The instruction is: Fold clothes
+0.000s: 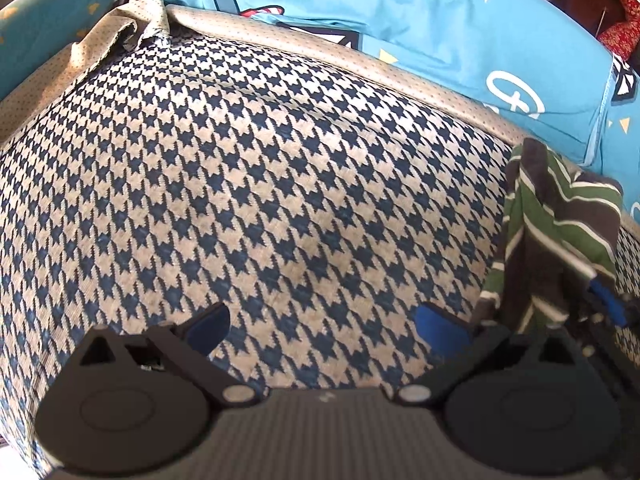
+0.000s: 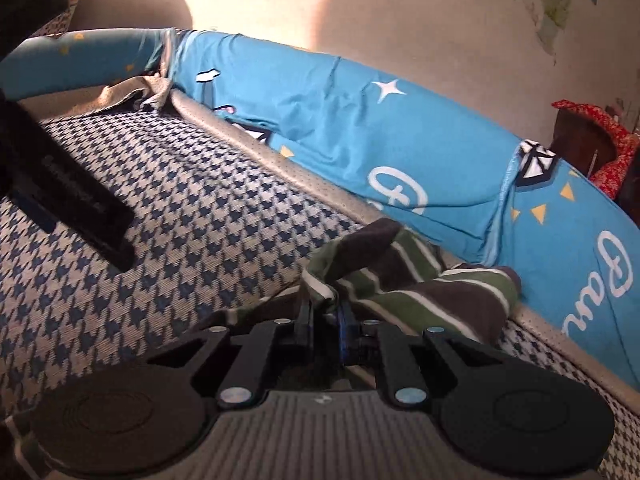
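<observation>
A green, brown and white striped garment (image 2: 436,292) lies bunched on the houndstooth cushion (image 2: 180,232) by its back edge. My right gripper (image 2: 326,312) is shut on a fold of that cloth, which bulges out past the pinched fingertips. In the left wrist view the same striped garment (image 1: 556,232) hangs lifted at the right, with the right gripper (image 1: 604,304) under it. My left gripper (image 1: 324,328) is open over bare cushion (image 1: 260,180), with nothing between its blue-padded fingers (image 1: 440,326). It also shows as a black body, the left gripper (image 2: 68,200), at the left of the right wrist view.
Blue cartoon-print bedding (image 2: 360,140) is heaped along the back of the cushion, against a pale wall (image 2: 400,12). A tan dotted border (image 1: 320,52) edges the cushion. A red patterned cloth on dark furniture (image 2: 600,140) stands at the far right.
</observation>
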`<state>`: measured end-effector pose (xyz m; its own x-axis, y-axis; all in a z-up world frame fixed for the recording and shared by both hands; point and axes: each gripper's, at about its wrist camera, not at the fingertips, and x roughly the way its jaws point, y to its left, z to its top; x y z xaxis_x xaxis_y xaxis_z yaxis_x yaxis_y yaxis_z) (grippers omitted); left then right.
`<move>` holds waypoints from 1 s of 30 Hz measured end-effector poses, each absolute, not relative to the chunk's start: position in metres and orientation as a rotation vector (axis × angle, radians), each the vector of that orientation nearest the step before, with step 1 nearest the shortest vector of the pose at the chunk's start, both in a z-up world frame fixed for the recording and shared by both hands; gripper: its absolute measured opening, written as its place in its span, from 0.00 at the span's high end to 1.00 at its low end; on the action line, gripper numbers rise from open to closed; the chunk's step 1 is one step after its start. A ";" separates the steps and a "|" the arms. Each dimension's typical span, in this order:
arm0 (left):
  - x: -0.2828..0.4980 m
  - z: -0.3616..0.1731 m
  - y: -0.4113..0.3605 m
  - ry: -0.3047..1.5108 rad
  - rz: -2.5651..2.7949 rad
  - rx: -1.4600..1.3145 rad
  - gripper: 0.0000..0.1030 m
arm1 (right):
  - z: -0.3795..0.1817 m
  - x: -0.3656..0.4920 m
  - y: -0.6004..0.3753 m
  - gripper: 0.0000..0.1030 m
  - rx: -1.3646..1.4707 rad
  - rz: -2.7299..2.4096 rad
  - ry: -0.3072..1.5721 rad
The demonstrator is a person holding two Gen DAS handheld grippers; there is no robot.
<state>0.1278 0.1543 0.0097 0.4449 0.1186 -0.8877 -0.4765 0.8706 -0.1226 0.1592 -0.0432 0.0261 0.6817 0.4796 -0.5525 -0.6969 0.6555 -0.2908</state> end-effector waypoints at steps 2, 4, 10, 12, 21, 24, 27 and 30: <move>0.127 0.010 0.153 1.050 0.377 -0.380 0.00 | 0.033 0.164 -0.049 0.88 -0.499 0.669 0.449; 0.128 0.009 0.152 1.050 0.372 -0.376 0.00 | 0.040 0.166 -0.053 0.88 -0.494 0.647 0.435; 0.129 0.008 0.144 1.053 0.358 -0.363 0.00 | 0.061 0.165 -0.069 0.88 -0.522 0.579 0.377; 0.129 0.007 0.141 1.056 0.354 -0.354 0.00 | 0.063 0.165 -0.071 0.88 -0.529 0.574 0.375; 0.129 0.005 0.145 1.060 0.365 -0.361 0.00 | 0.032 0.147 -0.038 0.88 -0.577 0.702 0.432; 0.127 0.006 0.147 1.060 0.365 -0.368 0.00 | 0.024 0.145 -0.031 0.87 -0.577 0.738 0.451; 0.126 0.006 0.149 1.057 0.370 -0.366 0.00 | 0.016 0.140 -0.023 0.87 -0.594 0.769 0.451; 0.126 0.005 0.150 1.060 0.370 -0.371 0.00 | 0.007 0.139 -0.017 0.87 -0.612 0.788 0.464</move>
<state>0.1257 0.1497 0.0055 0.4402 0.1148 -0.8905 -0.4641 0.8781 -0.1162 0.1394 -0.0170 0.0068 0.6222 0.5099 -0.5940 -0.7667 0.5503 -0.3307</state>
